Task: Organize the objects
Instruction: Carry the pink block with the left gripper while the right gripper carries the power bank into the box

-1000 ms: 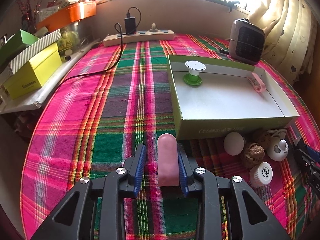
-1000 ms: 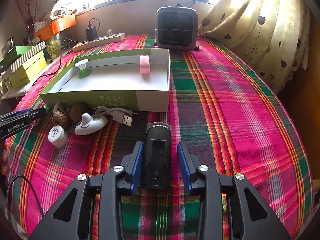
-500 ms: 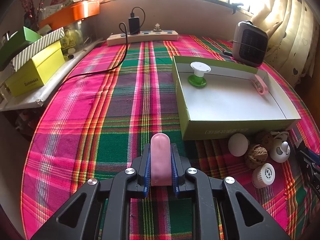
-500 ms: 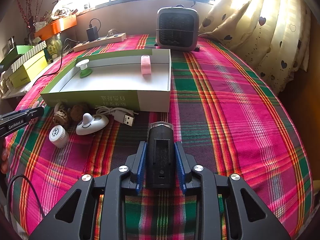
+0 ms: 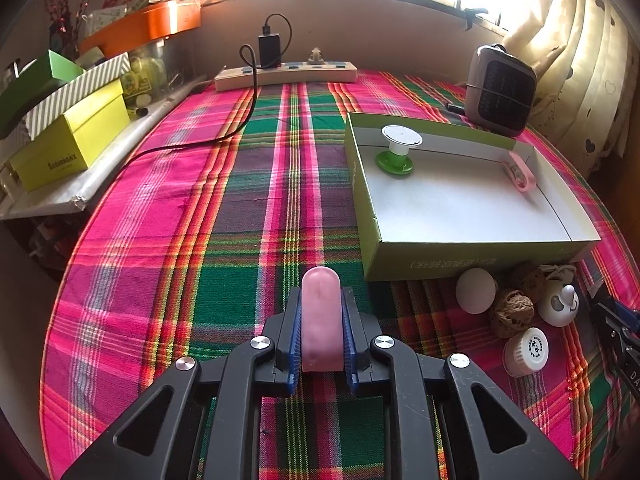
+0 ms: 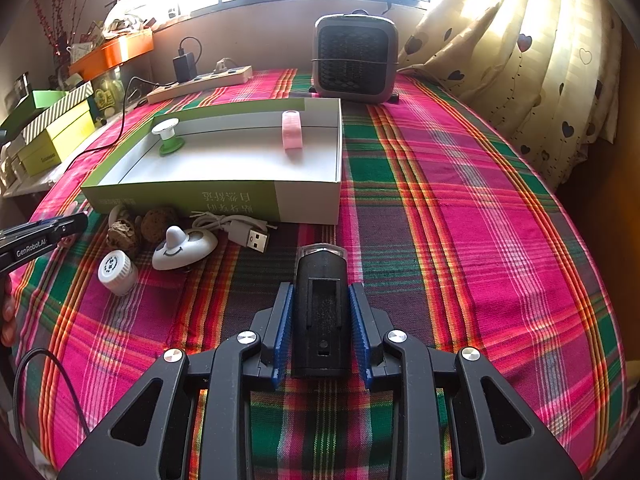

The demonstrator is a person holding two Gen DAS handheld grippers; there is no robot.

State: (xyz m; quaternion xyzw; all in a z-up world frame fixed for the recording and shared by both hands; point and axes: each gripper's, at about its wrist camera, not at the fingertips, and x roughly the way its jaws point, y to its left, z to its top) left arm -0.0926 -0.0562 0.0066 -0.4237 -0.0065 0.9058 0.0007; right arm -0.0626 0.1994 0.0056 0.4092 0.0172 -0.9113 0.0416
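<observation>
My left gripper [image 5: 321,300] is shut on a pink rounded bar [image 5: 320,316] that lies on the plaid cloth, left of the open green box [image 5: 460,258]. My right gripper [image 6: 321,296] is shut on a black bike light [image 6: 321,312] with a clear front lens, just in front of the same green box [image 6: 180,200]. Inside the box stand a white-and-green knob [image 5: 398,148] and a pink clip [image 5: 520,170]. The left gripper's tip [image 6: 44,236] shows at the left edge of the right wrist view.
Loose items lie before the box: a white egg shape [image 5: 475,290], two walnuts [image 5: 512,312], a white toy [image 6: 184,244], a white cap [image 6: 116,268], a USB cable [image 6: 244,234]. A grey heater [image 6: 354,58], a power strip [image 5: 286,74], stacked boxes [image 5: 68,144] and a curtain [image 6: 520,60] ring the table.
Both grippers have closed: the left one's blue pads came in onto the pink bar, the right one's onto the black light. Neither hand has shifted.
</observation>
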